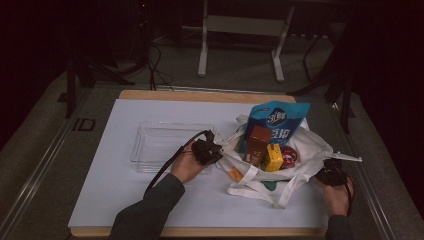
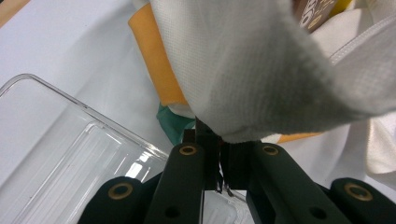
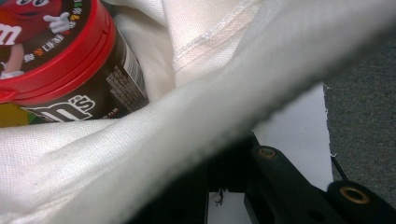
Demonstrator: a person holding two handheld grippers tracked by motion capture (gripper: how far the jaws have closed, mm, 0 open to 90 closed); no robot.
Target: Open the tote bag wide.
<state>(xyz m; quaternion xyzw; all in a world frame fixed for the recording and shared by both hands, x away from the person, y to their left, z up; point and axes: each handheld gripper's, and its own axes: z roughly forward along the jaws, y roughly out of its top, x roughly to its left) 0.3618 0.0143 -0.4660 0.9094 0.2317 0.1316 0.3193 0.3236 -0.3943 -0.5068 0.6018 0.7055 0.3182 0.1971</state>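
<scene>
We are holding the white tote bag (image 1: 300, 150) open by its rim, one gripper on each side, and the main risk from here is the cloth slipping out. The left gripper (image 1: 212, 147) is pinching only a thin fold of the bag's edge, so if we are pulling outward too hard the fabric may be sliding free and the mouth collapsing over the goods inside. The same holds for the right gripper (image 1: 332, 170), whose jaws are pressed together on the rim at the bag's far side (the cloth is hiding the pads there, so we are judging the bite from the drape). A second risk: stretching the mouth unevenly may be tipping the upright packs, the blue pouch (image 1: 280, 120), the brown box (image 1: 257, 145) and the yellow carton (image 1: 273, 157), and the red-lidded candy tub (image 3: 51, 51) lying just inside the hem could be rolling.

In the high view the bag is lying at about 3 o'clock from the table's middle, with the clear tray (image 1: 165, 145) just beside it at 9 o'clock from the bag. The left gripper is gripping the rim at the bag's 9 o'clock edge, the right gripper at its 4 o'clock edge. In the left gripper view the fold is hanging straight down between the closed fingers (image 2: 187, 177), touching both; in the right gripper view the hem is crossing over the fingers (image 3: 280, 177) from 8 o'clock to 2 o'clock.
</scene>
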